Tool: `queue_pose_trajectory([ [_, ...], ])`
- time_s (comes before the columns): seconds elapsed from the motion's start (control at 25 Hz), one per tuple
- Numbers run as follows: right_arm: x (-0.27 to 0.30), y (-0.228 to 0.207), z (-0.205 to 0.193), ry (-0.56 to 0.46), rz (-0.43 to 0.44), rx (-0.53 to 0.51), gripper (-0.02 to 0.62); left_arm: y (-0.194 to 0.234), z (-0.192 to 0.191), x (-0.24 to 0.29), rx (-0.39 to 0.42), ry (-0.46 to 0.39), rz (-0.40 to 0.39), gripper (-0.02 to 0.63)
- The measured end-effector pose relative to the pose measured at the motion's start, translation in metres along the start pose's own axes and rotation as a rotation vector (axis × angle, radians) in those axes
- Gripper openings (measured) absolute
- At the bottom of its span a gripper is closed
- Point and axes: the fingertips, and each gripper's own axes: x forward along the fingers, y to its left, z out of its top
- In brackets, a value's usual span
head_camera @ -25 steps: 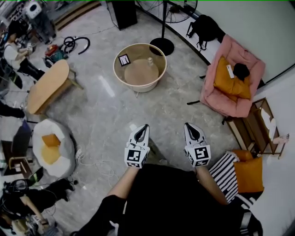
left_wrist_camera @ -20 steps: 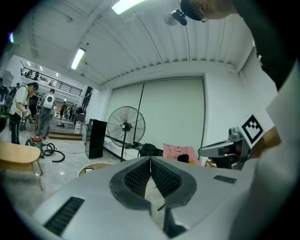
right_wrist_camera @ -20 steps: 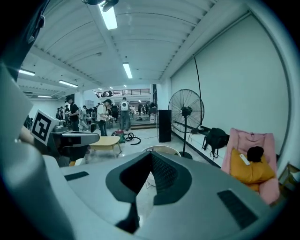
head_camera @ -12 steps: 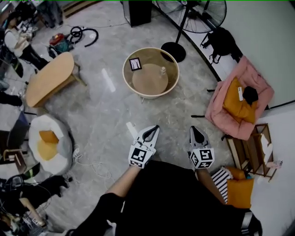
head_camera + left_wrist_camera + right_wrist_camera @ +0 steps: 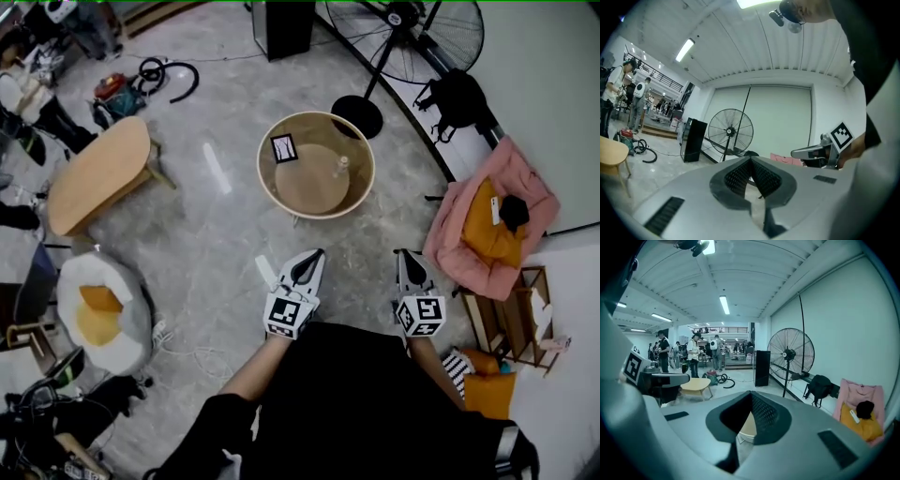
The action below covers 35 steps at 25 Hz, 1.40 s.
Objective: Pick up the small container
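Head view: person stands on the floor, left gripper [image 5: 313,256] and right gripper [image 5: 405,255] held side by side at waist level, both pointing toward the round worktop [image 5: 305,183] ahead. Looks like an approach or carry pose, well apart from the target, nothing reached for yet.

Left gripper view: jaws fully together, nothing between them. Right gripper view: same, jaws closed tip to tip and empty, with a bit of tan worktop showing through the gap behind the tips. Probably kept closed just for walking; they'd need to open before any grasp.

Small container [image 5: 342,166] is a little clear bottle-like thing standing upright on the worktop near its right edge, just inside the raised rim. The rim likely keeps things from sliding off. Marker card [image 5: 284,147] sits propped at the far-left edge of the same worktop, well apart from the container, likely a tracking tag and not part of the task.

Counts:
- grippers 2, a marker cube on each
- small container 1
- marker card 1
- round worktop 1
- standing fan [image 5: 405,19] 1, beyond the worktop
- oval wooden table [image 5: 98,173] 1, off left and bare
- pink armchair [image 5: 492,225] 1, off right

Task not started; pick still to do.
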Motion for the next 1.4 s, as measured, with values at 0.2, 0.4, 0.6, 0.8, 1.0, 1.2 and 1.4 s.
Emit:
queue_pose_trajectory([
  [0.2, 0.024, 0.001, 0.014, -0.017, -0.011, 0.025, 0.021, 0.031, 0.013, 0.014, 0.0, -0.022, 0.032, 0.02],
  [0.4, 0.055, -0.012, 0.01, -0.009, -0.008, 0.036, 0.021, 0.052, 0.013, 0.046, 0.028, -0.024, 0.052, 0.02],
  [0.6, 0.061, -0.001, 0.023, -0.014, 0.008, 0.021, 0.021, 0.066, 0.022, 0.043, 0.032, -0.022, 0.067, 0.02],
  [0.8, 0.106, -0.026, 0.019, -0.013, 0.059, 0.026, 0.021, 0.086, 0.011, 0.072, 0.045, 0.003, 0.134, 0.02],
  [1.0, 0.161, -0.05, 0.024, -0.025, 0.161, 0.033, 0.021, 0.102, 0.003, 0.113, 0.042, 0.019, 0.197, 0.02],
  [1.2, 0.217, -0.093, 0.041, 0.011, 0.261, 0.02, 0.021, 0.118, -0.014, 0.177, 0.028, 0.097, 0.228, 0.02],
  [1.4, 0.265, -0.153, 0.053, 0.012, 0.302, -0.013, 0.021, 0.126, -0.01, 0.237, 0.037, 0.101, 0.267, 0.02],
])
